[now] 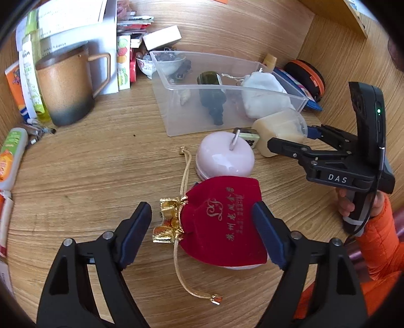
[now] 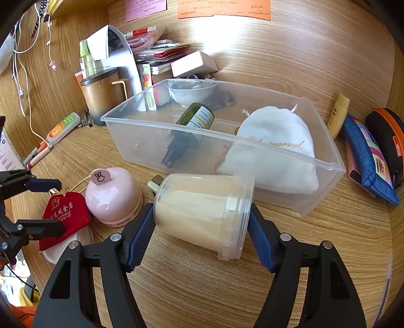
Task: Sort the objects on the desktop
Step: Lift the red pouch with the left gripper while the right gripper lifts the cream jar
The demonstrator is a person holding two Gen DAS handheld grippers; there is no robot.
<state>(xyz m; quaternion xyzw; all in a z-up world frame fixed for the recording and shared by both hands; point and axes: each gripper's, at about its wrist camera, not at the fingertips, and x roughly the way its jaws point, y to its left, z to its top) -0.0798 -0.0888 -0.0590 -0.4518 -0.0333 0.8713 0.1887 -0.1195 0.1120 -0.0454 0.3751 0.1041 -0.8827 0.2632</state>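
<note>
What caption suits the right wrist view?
Right tongs close around a tipped plastic jar beside the clear bin.

A brown lidded mug (image 1: 67, 85) is seen at the back left of the wooden counter (image 1: 88, 176); orange and pink notes (image 2: 223, 8) are stuck on the wall.

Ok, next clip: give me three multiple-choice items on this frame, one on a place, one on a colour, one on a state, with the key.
1. Where does the green bottle lie?
A. inside the clear bin
B. on the desk beside the mug
C. on the pink dome

2. What colour is the drawstring pouch between the left gripper jaws?
A. blue
B. red
C. white

3. How is the clear jar at the right gripper?
A. upright
B. on its side
C. inside the bin

Key: A, it shows through the bin's wall; B, red velvet with gold print; B, its rim faces sideways between the jaws.
</note>
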